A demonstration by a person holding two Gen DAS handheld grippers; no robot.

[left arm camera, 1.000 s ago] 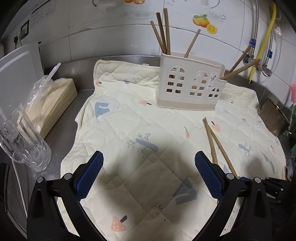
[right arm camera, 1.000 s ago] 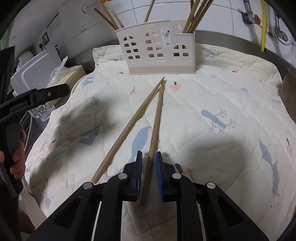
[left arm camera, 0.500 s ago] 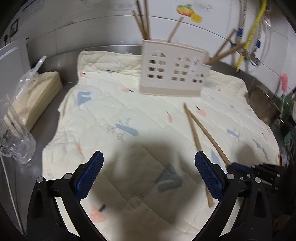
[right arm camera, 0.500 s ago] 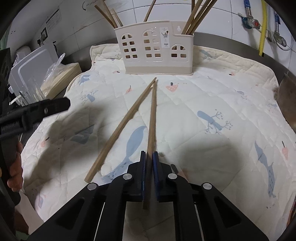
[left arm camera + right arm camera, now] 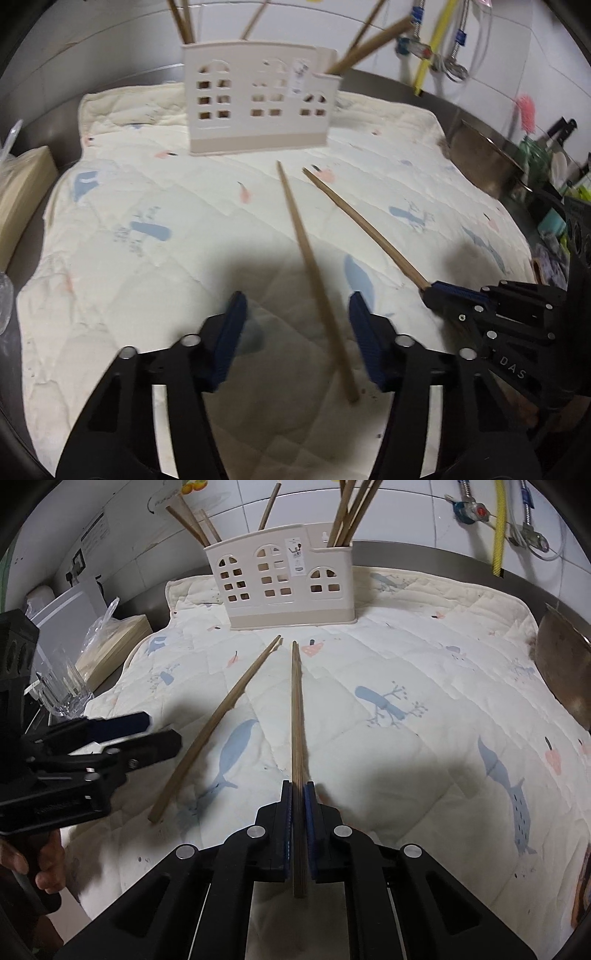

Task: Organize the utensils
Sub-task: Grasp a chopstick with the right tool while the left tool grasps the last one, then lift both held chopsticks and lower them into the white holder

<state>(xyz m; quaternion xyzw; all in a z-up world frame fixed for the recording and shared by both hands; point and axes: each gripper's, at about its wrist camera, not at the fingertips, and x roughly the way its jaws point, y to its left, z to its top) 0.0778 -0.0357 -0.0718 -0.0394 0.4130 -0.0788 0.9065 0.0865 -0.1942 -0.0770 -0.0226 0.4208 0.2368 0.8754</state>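
Observation:
A cream house-shaped utensil holder (image 5: 282, 587) with several wooden chopsticks in it stands at the back of a quilted mat (image 5: 424, 672); it also shows in the left wrist view (image 5: 258, 103). My right gripper (image 5: 298, 794) is shut on one chopstick (image 5: 295, 709), which points toward the holder. In the left wrist view that gripper (image 5: 430, 290) holds the same chopstick (image 5: 362, 221) just above the mat. A second chopstick (image 5: 314, 273) lies on the mat, its near end between the blue pads of my open left gripper (image 5: 295, 314). The right wrist view shows this chopstick (image 5: 218, 723) and the left gripper (image 5: 122, 734) beside it.
A clear glass (image 5: 62, 690) and a bagged stack of wooden items (image 5: 110, 646) sit left of the mat. A metal bowl (image 5: 484, 158) is at the right edge. Hoses and a yellow pipe (image 5: 498, 524) hang on the tiled wall behind.
My right gripper closed on its chopstick and lifted it slightly. My left gripper moved right and forward and narrowed, so the loose chopstick now lies between its pads.

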